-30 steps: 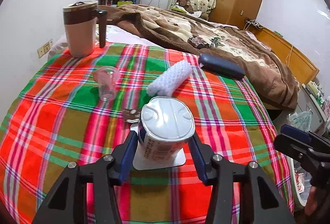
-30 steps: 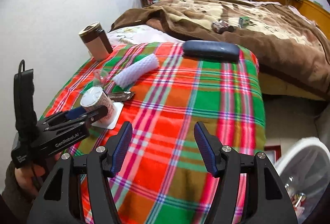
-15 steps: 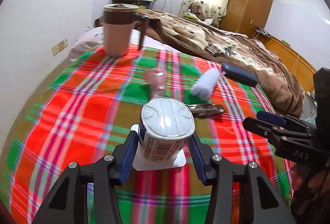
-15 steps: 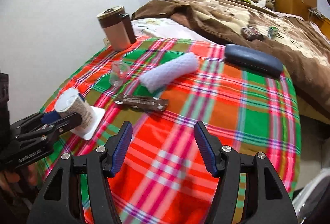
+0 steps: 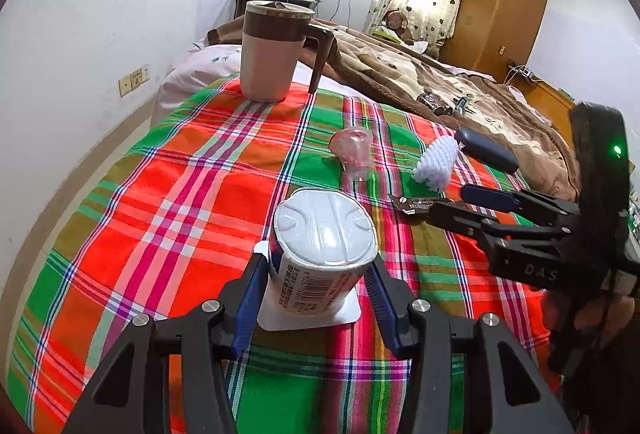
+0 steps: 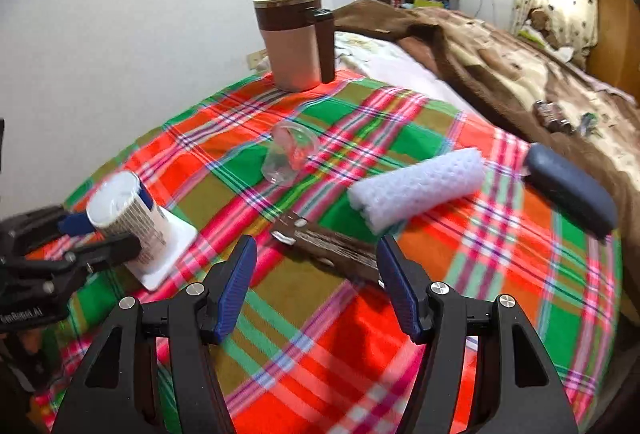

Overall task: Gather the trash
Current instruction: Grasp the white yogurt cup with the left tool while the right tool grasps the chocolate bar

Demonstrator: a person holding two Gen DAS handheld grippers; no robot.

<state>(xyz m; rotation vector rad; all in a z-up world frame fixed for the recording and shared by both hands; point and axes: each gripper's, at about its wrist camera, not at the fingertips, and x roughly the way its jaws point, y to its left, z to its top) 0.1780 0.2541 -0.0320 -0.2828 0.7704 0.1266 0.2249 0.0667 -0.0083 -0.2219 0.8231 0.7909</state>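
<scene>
The left tool is clenched on the upside-down yogurt cup, held clear of the plaid bench, likely to carry it off as trash. The right tool is released, jaws wide, aimed at the brown wrapper at its twelve o'clock, probably the next pickup.

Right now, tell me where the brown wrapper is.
The brown wrapper lies flat on the plaid cloth, just ahead of the open right gripper in the right wrist view, between the white foam roll and the white cup.
</scene>
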